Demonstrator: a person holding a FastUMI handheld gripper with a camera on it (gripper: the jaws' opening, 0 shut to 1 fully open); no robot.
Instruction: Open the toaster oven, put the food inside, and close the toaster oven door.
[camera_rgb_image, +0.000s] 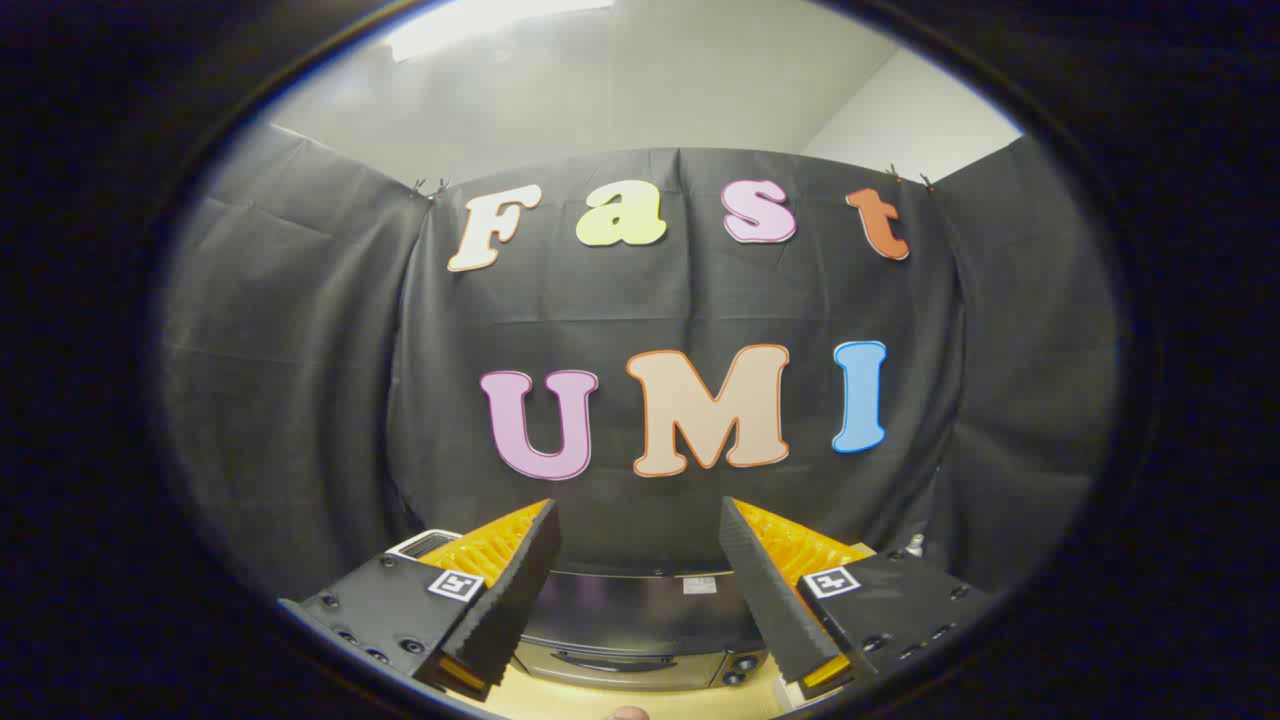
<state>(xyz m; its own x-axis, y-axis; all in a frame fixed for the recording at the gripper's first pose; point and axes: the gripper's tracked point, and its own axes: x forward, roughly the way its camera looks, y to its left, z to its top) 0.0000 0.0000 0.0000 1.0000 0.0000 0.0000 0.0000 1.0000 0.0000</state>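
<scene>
Black-and-orange tongs (638, 580) spread wide, empty, raised above the closed silver-black metal toaster oven (640, 625) on the tan wooden desk (560, 700). Opening step pending; next: drop to door handle.

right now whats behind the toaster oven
Behind the toaster oven, seen between the open gripper fingers, hangs the black cloth wall. The oven's own body hides whatever sits low behind it.

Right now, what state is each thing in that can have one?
gripper: open, fingers wide apart, holding nothing.
toaster oven: between and beyond the fingers, door looks shut, handle untouched.
white object: behind the left finger, too hidden to tell.
</scene>
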